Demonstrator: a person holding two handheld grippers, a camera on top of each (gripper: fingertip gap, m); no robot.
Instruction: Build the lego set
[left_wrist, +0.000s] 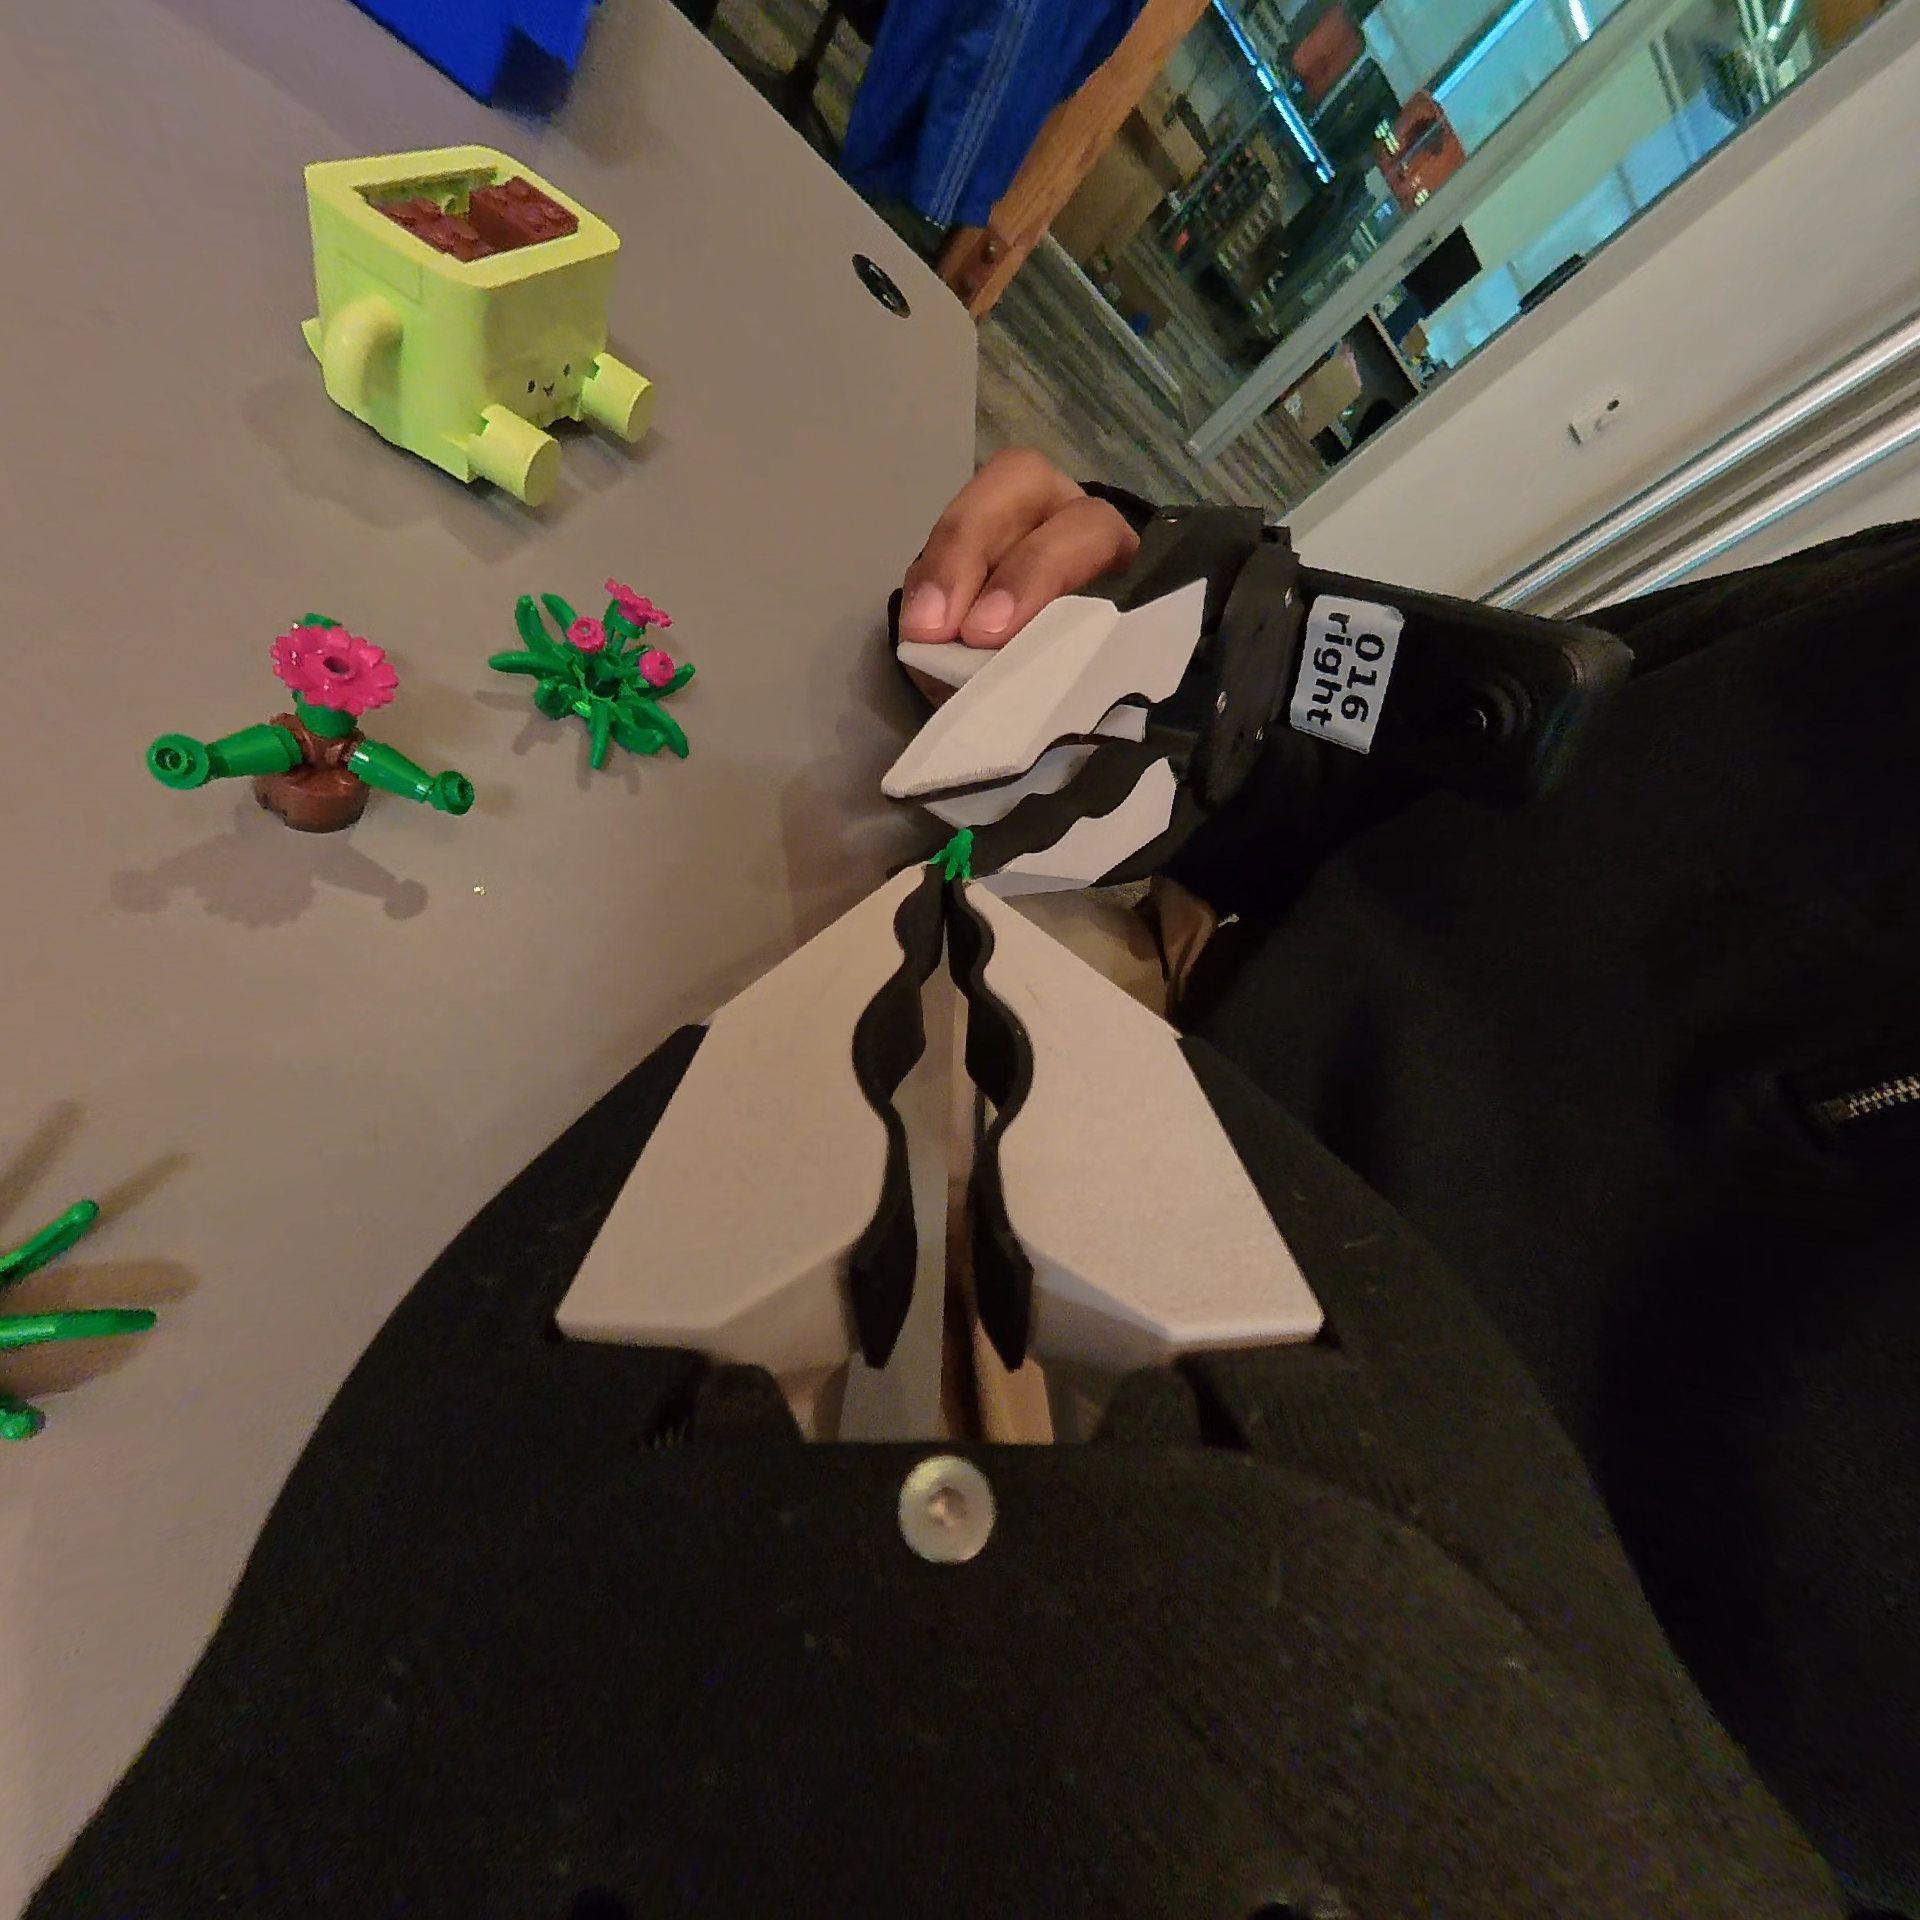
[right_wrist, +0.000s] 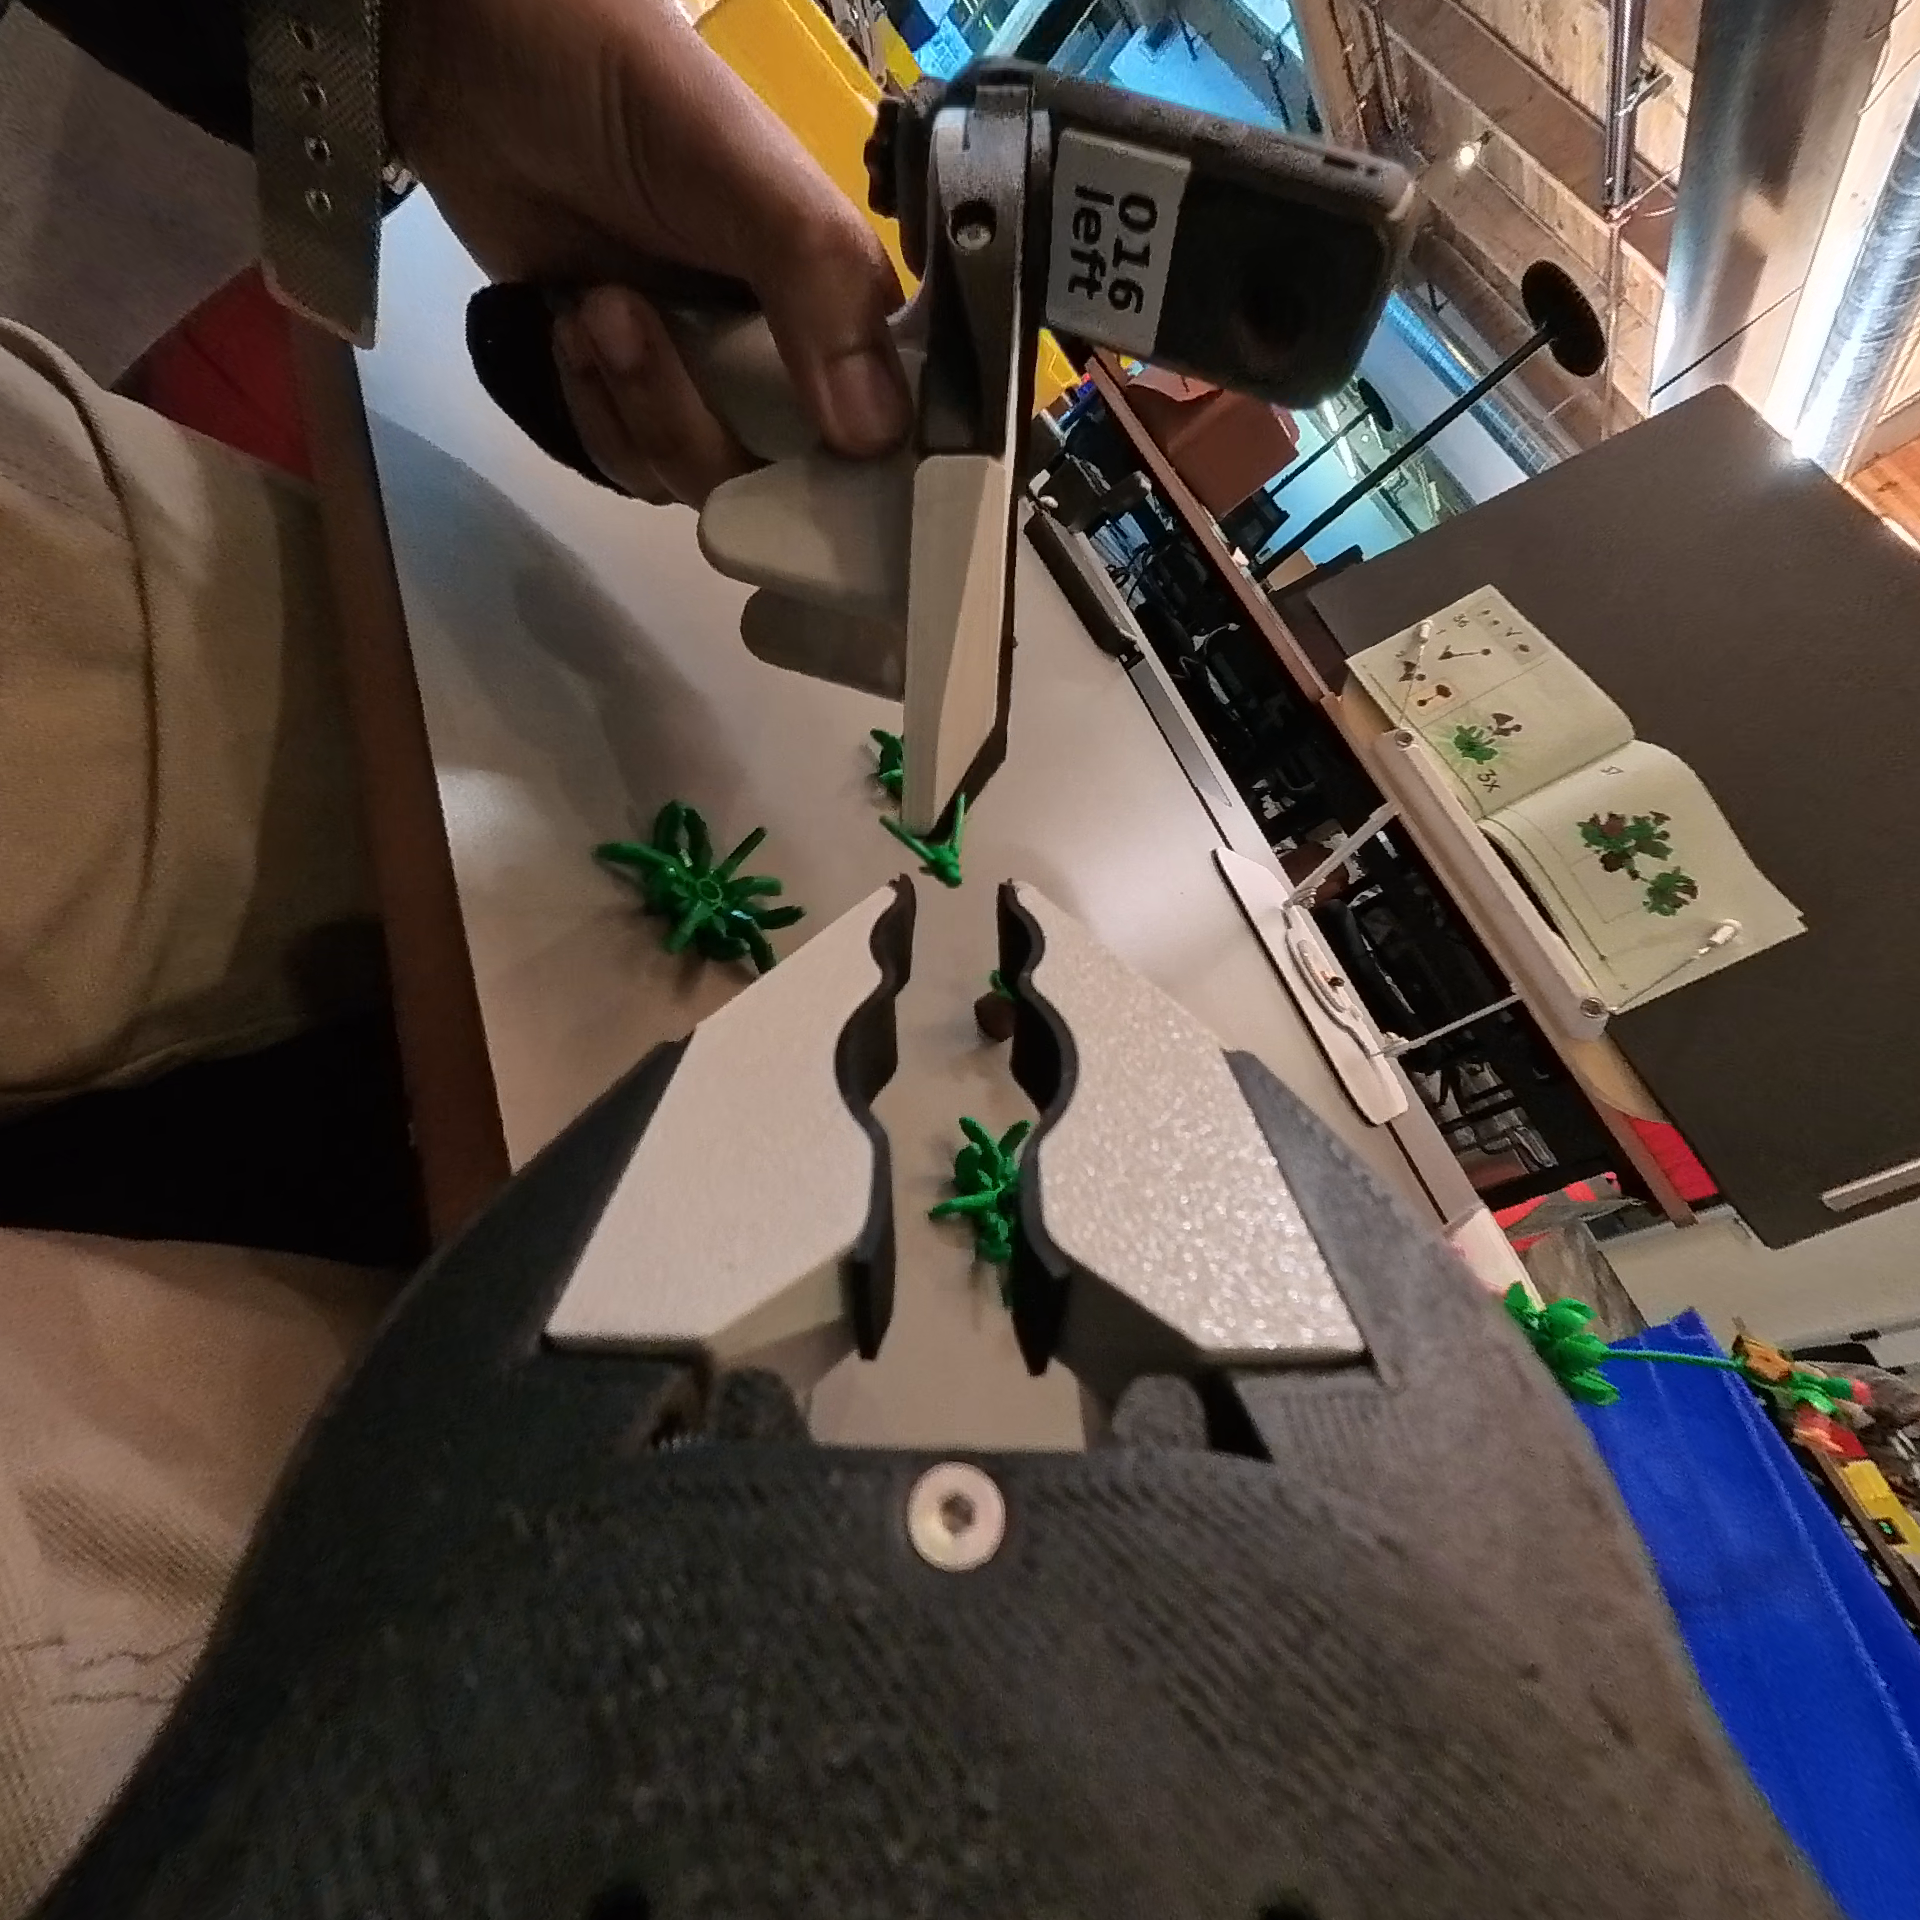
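My left gripper (left_wrist: 940, 896) is shut on a small green plant stem piece (left_wrist: 953, 854) and holds it above the grey table's edge. In the right wrist view, the left gripper (right_wrist: 935, 812) comes down from above with the stem piece (right_wrist: 932, 844) sticking out of its tip. My right gripper (right_wrist: 954, 891) is open, and its fingertips sit just short of that piece without gripping it. A lime-yellow pot (left_wrist: 457, 312) holding brown bricks stands on the table (left_wrist: 260, 1018). Near it stand a pink flower on a brown base (left_wrist: 312, 727) and a leafy cluster with small pink blooms (left_wrist: 597, 675).
Loose green leaf pieces (right_wrist: 707, 894) (right_wrist: 982, 1184) and a small brown piece (right_wrist: 992, 1020) lie on the table under my right gripper. An open instruction booklet (right_wrist: 1558, 790) stands on a holder to the right. A blue bin (right_wrist: 1766, 1558) is at the lower right.
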